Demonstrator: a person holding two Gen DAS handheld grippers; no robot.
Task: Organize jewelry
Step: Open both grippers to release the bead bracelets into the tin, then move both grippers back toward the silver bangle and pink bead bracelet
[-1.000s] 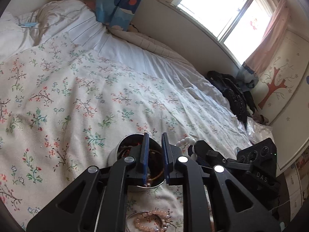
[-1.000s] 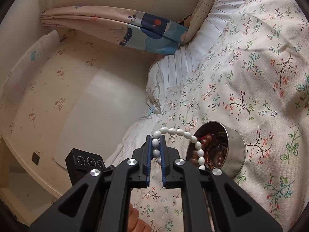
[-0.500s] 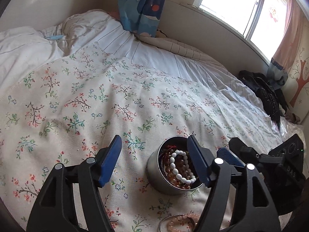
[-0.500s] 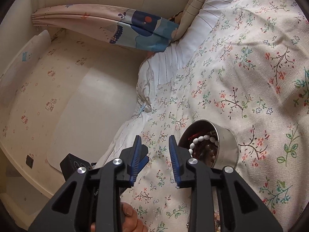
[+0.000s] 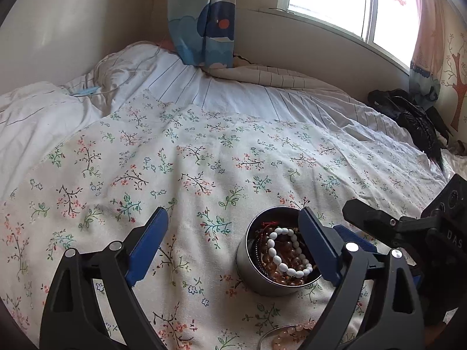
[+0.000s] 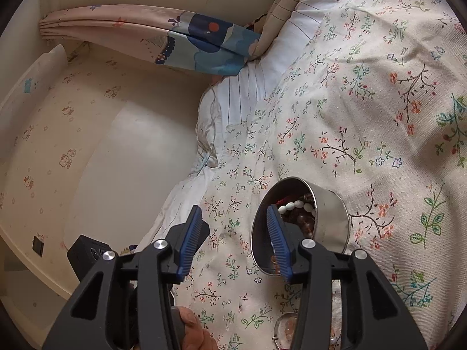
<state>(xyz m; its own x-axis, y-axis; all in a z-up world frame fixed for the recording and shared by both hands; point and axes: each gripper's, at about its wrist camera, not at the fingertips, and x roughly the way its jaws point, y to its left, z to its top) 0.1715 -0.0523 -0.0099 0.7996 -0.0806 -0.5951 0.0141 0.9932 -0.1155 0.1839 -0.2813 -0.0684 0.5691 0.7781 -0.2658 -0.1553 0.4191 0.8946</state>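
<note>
Bed (image 5: 204, 151): floral cover bare across left and far side, open passage. Obstacles: steel tin (image 5: 256, 274) of bracelets, near right; pink bead bracelet (image 5: 292, 334) beside it; black bag (image 5: 408, 116), far right edge.

You are working over a bed (image 5: 204, 151) spread with a cream floral cover; a white striped sheet shows at its far edge under the window. A round metal tin (image 5: 256, 274) stands on the cover near you, right of centre, holding a white bead bracelet (image 5: 289, 250) on top of brown beads. A pink bead bracelet (image 5: 292, 335) lies on the cover nearer still, just in front of the tin. A black heap of fabric (image 5: 414, 122) sits at the far right corner.
</note>
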